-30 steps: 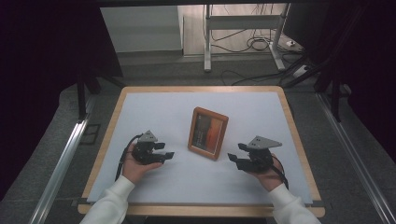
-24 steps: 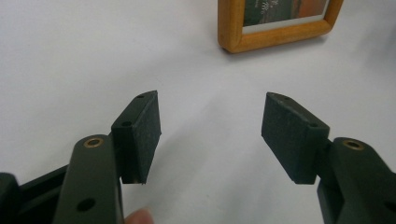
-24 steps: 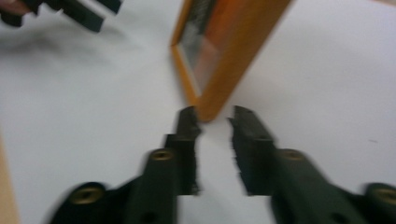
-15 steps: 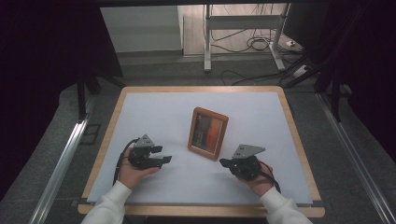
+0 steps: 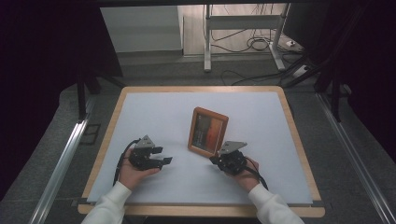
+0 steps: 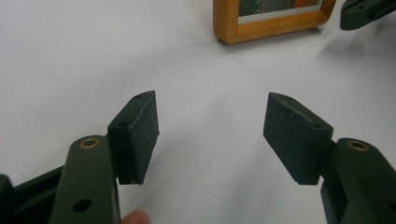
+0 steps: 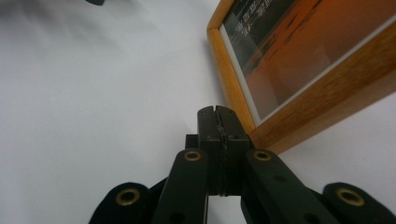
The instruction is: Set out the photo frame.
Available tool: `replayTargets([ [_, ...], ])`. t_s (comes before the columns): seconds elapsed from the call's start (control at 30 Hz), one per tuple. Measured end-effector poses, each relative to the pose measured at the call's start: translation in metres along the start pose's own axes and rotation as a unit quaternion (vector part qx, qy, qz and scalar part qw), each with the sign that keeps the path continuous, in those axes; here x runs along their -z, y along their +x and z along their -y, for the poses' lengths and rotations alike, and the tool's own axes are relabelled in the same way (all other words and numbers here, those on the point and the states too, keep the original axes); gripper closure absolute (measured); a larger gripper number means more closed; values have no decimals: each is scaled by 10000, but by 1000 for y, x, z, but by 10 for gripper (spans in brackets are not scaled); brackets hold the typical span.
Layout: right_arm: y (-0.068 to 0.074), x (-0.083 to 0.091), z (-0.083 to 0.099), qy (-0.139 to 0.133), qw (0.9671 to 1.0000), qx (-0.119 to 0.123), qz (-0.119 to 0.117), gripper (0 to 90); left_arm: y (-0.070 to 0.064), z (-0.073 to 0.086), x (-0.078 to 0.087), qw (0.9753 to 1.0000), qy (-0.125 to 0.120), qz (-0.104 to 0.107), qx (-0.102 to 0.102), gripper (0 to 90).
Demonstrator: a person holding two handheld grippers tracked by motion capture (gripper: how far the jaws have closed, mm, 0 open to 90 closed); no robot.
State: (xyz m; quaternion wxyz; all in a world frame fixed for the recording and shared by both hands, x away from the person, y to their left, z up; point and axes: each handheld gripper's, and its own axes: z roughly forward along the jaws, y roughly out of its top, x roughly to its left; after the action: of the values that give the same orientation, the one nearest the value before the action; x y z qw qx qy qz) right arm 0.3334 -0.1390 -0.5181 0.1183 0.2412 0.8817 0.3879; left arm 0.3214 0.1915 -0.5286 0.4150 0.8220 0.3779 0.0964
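**Right tongs close in on the frame's near corner**

We see the small wooden picture frame with an orange print (image 5: 208,131) lying flat near the middle of the white table (image 5: 154,112), slightly toward the near edge. Over the last second our right tongs (image 5: 215,160) have slid from well to the right of the frame in toward its near right corner; in the right gripper view their tips (image 7: 217,122) are pressed together, gripping nothing, and sit just beside the frame's wooden edge (image 7: 322,119). Whether they touch it we cannot tell.

Our left tongs (image 5: 164,155) have drifted a little toward the table's near edge and remain left of the frame, well apart from it. In the left gripper view they (image 6: 212,133) are spread wide over bare table, the frame (image 6: 273,21) ahead.

We judge that the approach is nearly over: the closed right tips look set to nudge or pry the corner, while the open left tongs wait to take hold.
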Motion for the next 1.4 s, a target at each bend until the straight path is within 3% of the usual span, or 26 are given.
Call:
replayTargets([
  [0.33,-8,-3,2,-20,9999,-103,130,900,3,2,0,10000,12,-30,64,349],
  [0.47,-13,-3,4,-37,9997,-243,49,900,3,2,0,10000,16,-29,63,349],
  [0.7,-15,-1,5,2,9997,-201,145,900,2,2,-1,10000,64,-29,32,349],
  [1.4,-29,5,10,-15,9988,-394,286,900,3,4,-3,9999,130,-21,40,348],
])
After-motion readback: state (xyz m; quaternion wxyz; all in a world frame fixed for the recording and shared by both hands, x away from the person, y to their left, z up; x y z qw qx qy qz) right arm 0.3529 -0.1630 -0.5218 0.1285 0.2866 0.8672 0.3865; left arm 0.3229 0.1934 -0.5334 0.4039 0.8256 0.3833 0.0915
